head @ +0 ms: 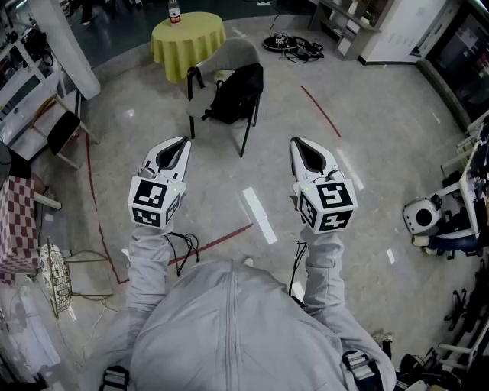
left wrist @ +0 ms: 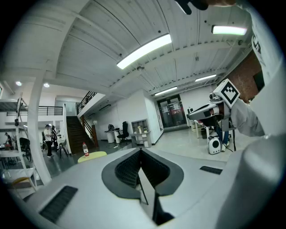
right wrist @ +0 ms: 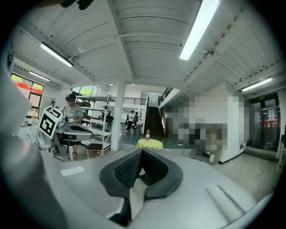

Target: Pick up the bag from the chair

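Note:
A black bag [head: 237,93] sits on the seat of a grey chair [head: 238,52] with black legs, far ahead in the head view. My left gripper [head: 183,140] and right gripper [head: 294,140] are held side by side over the floor, well short of the chair, both pointing toward it. Each is shut with nothing between its jaws. In the left gripper view the left gripper's [left wrist: 140,150] black ribbed pads meet at the tip. In the right gripper view the right gripper's [right wrist: 142,151] pads also meet. Neither gripper view shows the bag or the chair.
A round table with a yellow-green cloth [head: 187,42] and a bottle [head: 174,11] stands just behind the chair. A black stool [head: 63,131], a checkered table [head: 15,225] and a wire basket [head: 55,279] are at the left. A white machine [head: 422,218] is at the right. White tape [head: 258,214] marks the floor.

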The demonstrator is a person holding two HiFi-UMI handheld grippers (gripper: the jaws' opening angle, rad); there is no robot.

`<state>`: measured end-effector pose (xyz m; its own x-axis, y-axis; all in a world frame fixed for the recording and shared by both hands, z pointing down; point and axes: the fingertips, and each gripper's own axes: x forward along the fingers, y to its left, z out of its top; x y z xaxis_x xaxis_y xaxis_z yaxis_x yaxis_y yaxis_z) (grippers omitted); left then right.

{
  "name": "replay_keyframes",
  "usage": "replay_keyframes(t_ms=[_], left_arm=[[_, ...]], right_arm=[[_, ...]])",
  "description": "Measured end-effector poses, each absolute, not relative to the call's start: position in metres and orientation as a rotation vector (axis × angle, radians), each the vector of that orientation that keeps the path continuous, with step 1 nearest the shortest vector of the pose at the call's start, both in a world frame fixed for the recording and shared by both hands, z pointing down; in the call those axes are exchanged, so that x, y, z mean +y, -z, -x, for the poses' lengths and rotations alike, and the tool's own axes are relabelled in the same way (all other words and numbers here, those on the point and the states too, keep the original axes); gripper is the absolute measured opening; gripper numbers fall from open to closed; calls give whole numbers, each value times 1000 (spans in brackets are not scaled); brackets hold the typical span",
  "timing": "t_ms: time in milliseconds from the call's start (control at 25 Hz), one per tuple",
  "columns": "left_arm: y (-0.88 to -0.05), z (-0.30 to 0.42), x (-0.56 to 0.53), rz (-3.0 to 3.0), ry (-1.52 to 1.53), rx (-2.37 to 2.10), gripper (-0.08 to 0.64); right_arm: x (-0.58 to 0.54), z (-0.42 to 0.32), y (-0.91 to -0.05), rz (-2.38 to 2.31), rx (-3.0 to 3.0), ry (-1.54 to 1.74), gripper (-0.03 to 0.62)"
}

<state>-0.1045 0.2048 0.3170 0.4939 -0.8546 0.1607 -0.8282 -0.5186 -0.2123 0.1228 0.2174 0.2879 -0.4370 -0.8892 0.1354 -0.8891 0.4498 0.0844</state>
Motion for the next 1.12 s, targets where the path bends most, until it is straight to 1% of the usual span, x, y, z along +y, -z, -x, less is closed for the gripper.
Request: replay_keyframes(t_ms=[360,800,1120], left_arm=[[-327,89,199,2620,412,1502,6],[-352,66,196,2617,475,1591,6],[-358,78,147,2623,474,1618,6]], right_arm=[[206,-141,-291,-1586,-2546,-12,11],[184,-189,-324,-1578,-2567,-177,11],[140,-185,-339,-1577,-2569,-267,11]])
